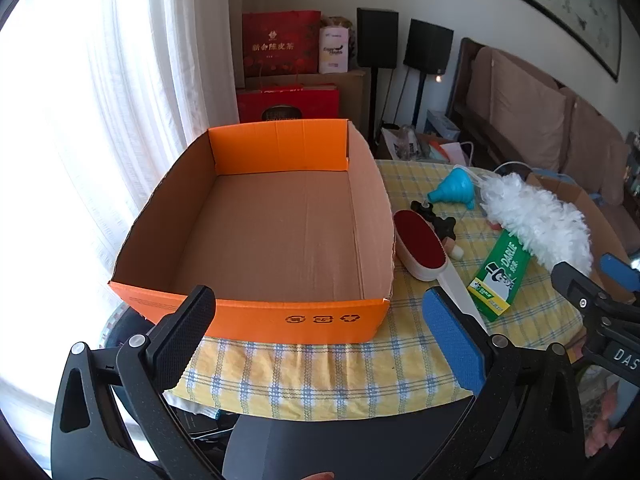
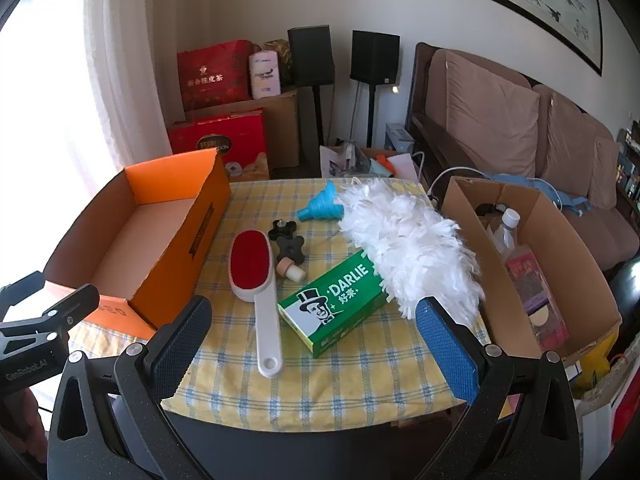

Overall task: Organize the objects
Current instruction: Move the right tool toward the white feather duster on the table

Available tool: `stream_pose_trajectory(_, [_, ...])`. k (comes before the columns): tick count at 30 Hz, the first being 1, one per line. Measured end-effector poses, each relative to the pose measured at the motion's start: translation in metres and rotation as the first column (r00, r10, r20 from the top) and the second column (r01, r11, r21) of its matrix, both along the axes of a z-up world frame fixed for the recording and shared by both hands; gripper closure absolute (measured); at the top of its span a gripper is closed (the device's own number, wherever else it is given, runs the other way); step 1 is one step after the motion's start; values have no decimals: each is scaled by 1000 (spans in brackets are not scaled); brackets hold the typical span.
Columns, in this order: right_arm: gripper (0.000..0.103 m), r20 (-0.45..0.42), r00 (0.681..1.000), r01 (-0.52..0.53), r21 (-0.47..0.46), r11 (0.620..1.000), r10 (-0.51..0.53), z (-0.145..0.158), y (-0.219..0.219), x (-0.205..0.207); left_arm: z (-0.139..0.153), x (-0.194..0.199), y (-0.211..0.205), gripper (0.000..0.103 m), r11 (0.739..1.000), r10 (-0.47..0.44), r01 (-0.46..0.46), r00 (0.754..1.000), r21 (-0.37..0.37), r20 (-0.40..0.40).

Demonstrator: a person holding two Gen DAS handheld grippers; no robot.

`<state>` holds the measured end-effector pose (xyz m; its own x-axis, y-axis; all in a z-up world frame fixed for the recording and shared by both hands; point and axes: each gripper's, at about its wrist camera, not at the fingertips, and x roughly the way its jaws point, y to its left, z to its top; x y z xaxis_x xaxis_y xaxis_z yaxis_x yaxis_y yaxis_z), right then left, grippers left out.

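Note:
An empty orange cardboard box [image 1: 256,312] [image 2: 176,264] stands on the left of a yellow checked table [image 2: 360,368]. Right of it lie a red-faced lint brush with a white handle [image 2: 256,276] [image 1: 420,248], a green Darlie toothpaste box [image 2: 340,308] [image 1: 498,276], a white fluffy duster [image 2: 408,240] [image 1: 536,224], a blue funnel [image 2: 320,202] [image 1: 454,188], black knobs [image 2: 286,238] and a cork stopper [image 2: 292,270]. My left gripper [image 1: 320,332] is open and empty before the orange box. My right gripper [image 2: 312,336] is open and empty above the table's near edge.
A brown cardboard box [image 2: 472,248] with a bottle and packets stands off the table's right side. A sofa [image 2: 520,120], speakers on stands [image 2: 374,56], red gift bags [image 2: 216,72] and a curtain lie beyond the table.

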<state>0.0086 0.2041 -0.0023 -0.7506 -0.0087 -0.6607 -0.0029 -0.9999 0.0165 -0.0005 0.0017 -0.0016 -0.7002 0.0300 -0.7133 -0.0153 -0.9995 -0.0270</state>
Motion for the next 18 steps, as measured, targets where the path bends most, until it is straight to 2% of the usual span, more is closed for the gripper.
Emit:
stream_pose_trajectory(13, [0, -1, 1000, -3, 3, 1000, 3, -2, -2, 0, 0, 0, 2, 0, 1000, -15, 15, 1000, 11, 5])
stream_pose_trajectory(18, [0, 3, 1000, 9, 2, 1000, -9, -3, 3, 0, -3, -2, 10, 0, 1000, -26, 26, 1000, -7, 7])
